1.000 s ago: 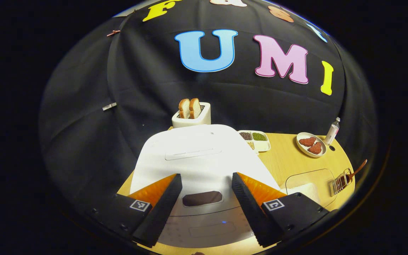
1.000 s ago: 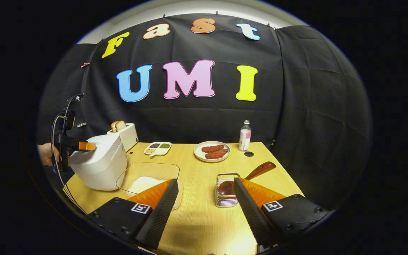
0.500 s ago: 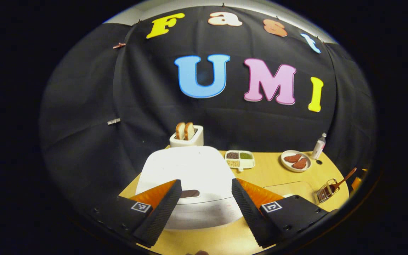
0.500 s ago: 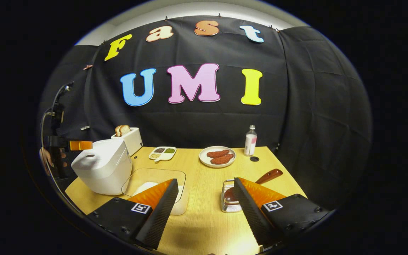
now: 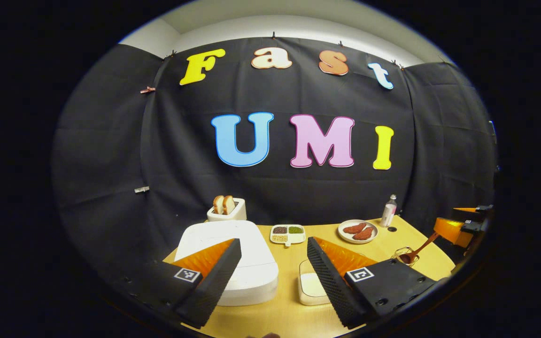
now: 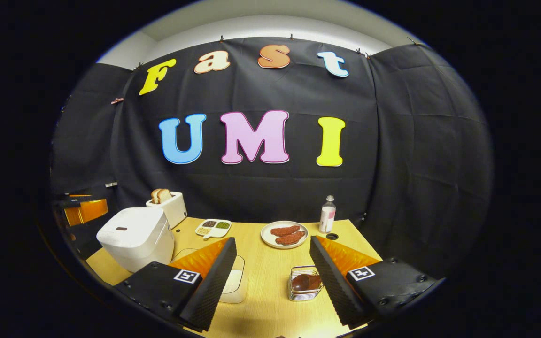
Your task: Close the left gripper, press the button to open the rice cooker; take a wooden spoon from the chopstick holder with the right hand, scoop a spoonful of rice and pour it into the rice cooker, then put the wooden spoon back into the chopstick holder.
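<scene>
Rice cooker (image 5: pixel 233 256) is sitting shut at the table's (image 5: pixel 294 314) left edge. My left gripper (image 5: pixel 270 277) is hanging wide apart (not closed), so poking might be missing the button.

rice cooker (image 6: pixel 134 237): white | wooden spoon (image 6: pixel 301 281): dark brown | table (image 6: pixel 270 300): light wood (fine grain)

The right gripper (image 6: pixel 273 277) hangs open above the table (image 6: pixel 270 300), the chopstick holder (image 6: pixel 302 284) with its wooden spoon (image 6: pixel 305 281) between its fingers.
</scene>
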{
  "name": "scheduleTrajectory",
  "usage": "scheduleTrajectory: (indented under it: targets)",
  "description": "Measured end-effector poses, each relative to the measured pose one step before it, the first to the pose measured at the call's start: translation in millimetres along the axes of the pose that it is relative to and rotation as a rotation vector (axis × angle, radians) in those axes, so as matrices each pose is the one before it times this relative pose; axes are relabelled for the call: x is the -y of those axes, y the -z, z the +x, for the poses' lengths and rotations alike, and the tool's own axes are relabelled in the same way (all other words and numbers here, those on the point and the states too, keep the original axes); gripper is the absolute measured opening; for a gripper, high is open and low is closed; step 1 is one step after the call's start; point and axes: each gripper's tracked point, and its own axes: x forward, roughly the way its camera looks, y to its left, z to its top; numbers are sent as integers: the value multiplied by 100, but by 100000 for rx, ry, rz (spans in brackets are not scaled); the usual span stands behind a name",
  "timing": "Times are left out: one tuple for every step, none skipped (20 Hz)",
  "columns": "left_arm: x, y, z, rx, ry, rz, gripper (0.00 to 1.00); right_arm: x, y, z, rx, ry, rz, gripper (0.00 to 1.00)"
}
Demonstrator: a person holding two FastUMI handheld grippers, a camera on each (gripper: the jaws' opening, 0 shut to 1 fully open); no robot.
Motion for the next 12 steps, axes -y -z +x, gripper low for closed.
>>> scheduleTrajectory:
  targets:
    - [456, 563, -525, -399, -57, -1902, 97, 8, 211, -479, -300, 588, -260, 98]
    - [412, 380, -447, -110, 33, -1816, 97, 74, 243, -376, -368, 749, -266, 98]
    - [431, 550, -301, -900, 318, -1472, 97, 34, 447, -558, -884, 656, 111, 98]
    - [445, 723, -389, -1581, 334, -874, 97, -237, 522, -358, -990, 4, 411, 99]
    - [373, 682, -218, -1532, 536, -445, 98, -189, 520, -226, -1166, -123, 42, 98]
    - [318, 556, -221, -1506, 553, -414, 98, -100, 487, -128, -1374, -126, -47, 98]
    - [242, 586, -29, -1319, 749, -489, 98, -230, 248, -57, -1052, -519, 649, 98]
    - [105, 391, -67, -1191, 451, -389, 98, -351, 92, -90, -566, -758, 1192, 98]
    - [-74, 399, -84, -999, 287, -162, 98, -239, 11, 6, -159, -421, 942, 98]
    - [-171, 261, -24, -910, -292, -46, 98, -185, 89, -58, -361, -382, 430, 99]
    - [-198, 245, 102, -905, -517, -244, 98, -133, 190, -70, -260, -215, -269, 98]
    - [-160, 137, -31, -647, -457, -335, 97, -283, 191, -136, -319, -532, -464, 99]
